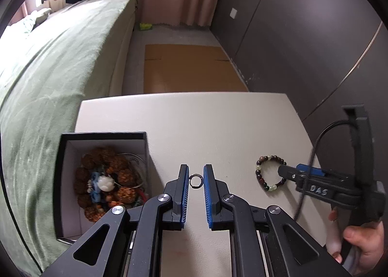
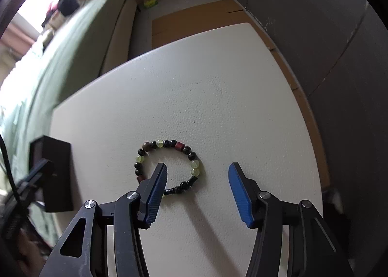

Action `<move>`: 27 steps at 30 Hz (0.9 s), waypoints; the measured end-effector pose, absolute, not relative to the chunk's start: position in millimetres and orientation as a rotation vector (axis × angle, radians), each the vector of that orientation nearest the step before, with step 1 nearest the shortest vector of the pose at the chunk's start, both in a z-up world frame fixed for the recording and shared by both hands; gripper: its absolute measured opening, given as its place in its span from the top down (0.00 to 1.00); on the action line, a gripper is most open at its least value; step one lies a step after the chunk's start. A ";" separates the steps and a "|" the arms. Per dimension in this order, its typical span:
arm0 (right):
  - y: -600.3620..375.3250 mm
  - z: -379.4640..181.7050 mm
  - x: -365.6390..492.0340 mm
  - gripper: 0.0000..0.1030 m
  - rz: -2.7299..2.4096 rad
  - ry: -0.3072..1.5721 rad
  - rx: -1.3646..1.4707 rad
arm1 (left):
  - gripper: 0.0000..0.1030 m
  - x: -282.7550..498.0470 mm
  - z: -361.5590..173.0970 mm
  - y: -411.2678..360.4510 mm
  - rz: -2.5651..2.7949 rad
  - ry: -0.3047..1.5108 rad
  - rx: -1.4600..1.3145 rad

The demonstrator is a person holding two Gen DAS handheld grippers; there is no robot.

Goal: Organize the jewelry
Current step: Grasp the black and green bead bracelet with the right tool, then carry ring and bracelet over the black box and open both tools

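two grippers, left gripper [image 1: 196, 180] pinching ring [image 1: 195, 180], right gripper [image 2: 197, 176] over bracelet [image 2: 167, 165]

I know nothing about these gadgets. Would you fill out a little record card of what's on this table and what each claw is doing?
surface: white table
left gripper: shut on a small silver metal ring, pinched between its blue pads
right gripper: open, one finger inside the loop of the beaded bracelet of dark, pale green and red beads, which lies flat on the table
container: open black box with white lining, at the table's left edge
box contents: brown knobbly bead strands and a white and blue charm
hand: grips the right gripper's handle
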State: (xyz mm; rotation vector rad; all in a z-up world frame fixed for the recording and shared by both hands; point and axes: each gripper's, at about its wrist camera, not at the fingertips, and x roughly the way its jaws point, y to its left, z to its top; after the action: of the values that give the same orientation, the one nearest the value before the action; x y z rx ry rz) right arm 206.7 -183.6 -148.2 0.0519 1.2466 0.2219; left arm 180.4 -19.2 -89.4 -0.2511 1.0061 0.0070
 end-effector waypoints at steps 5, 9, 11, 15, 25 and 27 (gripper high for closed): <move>-173.5 -149.9 201.9 0.90 0.152 1.227 -0.093 | 0.88 173.9 -81.3 -9.5 0.000 0.983 -0.275; -185.5 -149.1 202.5 0.91 0.221 1.269 0.048 | 0.88 166.8 -71.4 -2.0 -0.019 0.957 -0.303; -190.1 -143.4 200.8 0.91 0.231 1.255 0.080 | 0.88 161.9 -63.9 4.3 -0.024 0.936 -0.318; -189.5 -125.3 189.3 0.91 0.278 1.205 0.148 | 0.88 151.7 -51.4 19.8 -0.020 0.900 -0.350; -155.3 -85.8 163.2 0.91 0.431 1.090 0.236 | 0.87 132.2 -35.2 66.4 -0.016 0.848 -0.425; -147.5 -79.3 159.3 0.91 0.466 1.067 0.249 | 0.82 129.3 -32.4 70.8 0.001 0.845 -0.423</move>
State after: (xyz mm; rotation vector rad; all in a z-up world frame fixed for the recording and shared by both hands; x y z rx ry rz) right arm 159.3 -147.5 -79.3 0.2486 1.0674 0.4664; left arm 129.3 70.8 -32.4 -0.4231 0.8447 0.0009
